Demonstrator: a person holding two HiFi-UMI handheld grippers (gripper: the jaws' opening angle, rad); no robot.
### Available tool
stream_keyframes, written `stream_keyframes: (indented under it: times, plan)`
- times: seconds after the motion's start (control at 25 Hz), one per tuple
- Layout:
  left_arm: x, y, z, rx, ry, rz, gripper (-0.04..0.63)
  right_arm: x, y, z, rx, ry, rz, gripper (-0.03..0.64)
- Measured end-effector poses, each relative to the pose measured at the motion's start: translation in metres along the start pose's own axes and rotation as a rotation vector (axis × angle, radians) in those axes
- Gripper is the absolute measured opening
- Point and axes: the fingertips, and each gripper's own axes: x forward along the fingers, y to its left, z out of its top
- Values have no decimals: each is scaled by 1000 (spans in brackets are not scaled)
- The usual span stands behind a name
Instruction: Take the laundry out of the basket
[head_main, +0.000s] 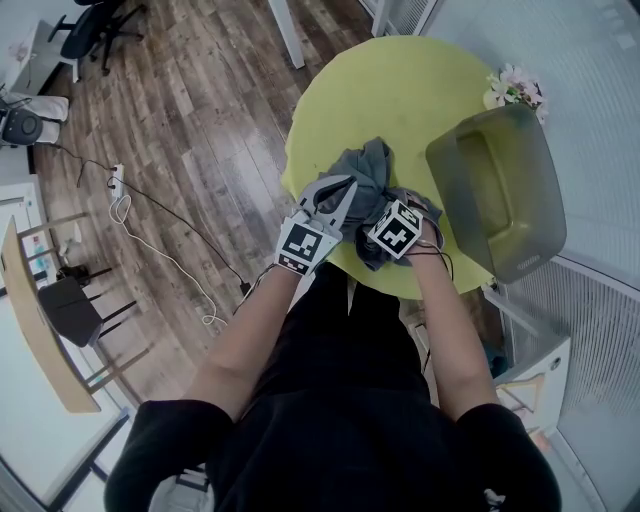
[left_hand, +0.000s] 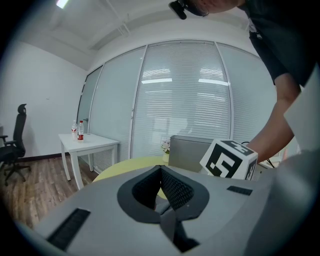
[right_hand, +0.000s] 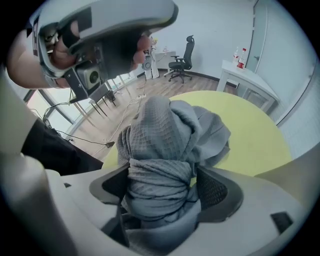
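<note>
The round yellow-green table (head_main: 420, 80) carried everything I was working with. The grey basket (head_main: 500, 190) stood at the table's right edge, its far end close to the rim. The laundry (head_main: 365, 170), a grey waffle-weave cloth, lay out of the basket in a crumpled heap on the table's near side, about midway across it.

My right tool (right_hand: 165, 185) pointed steeply down over the table's near edge. Its jaws were spread wide with a twisted bunch of the laundry standing between them. The cloth lay against one pad, a thin sliver of table showed beside the other, and so the bunch sat there loosely rather than pinched.

My left tool (head_main: 345, 190) was held nearly level at the table's near-left edge, just beside the heap. Its jaws were clenched tip to tip and gripped nothing.

The flowers (head_main: 512, 85) sat at the table's far-right rim.
</note>
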Motion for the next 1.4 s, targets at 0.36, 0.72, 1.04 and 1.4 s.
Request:
stream_keyframes:
  times: [0.36, 0.72, 1.04, 1.4]
  plan:
    - [-19, -13, 25, 6, -11, -4, 3, -77, 9, 13, 55, -149, -46, 396]
    - [-59, -35, 76, 3, -85, -52, 3, -205, 20, 43, 162, -601, -321, 78]
    - [-81, -72, 125, 71, -134, -161, 3, -301, 41, 74, 178, -927, -404, 23]
    - [-92, -94, 166, 77, -220, -202, 3, -353, 57, 90, 189, -1126, -398, 21]
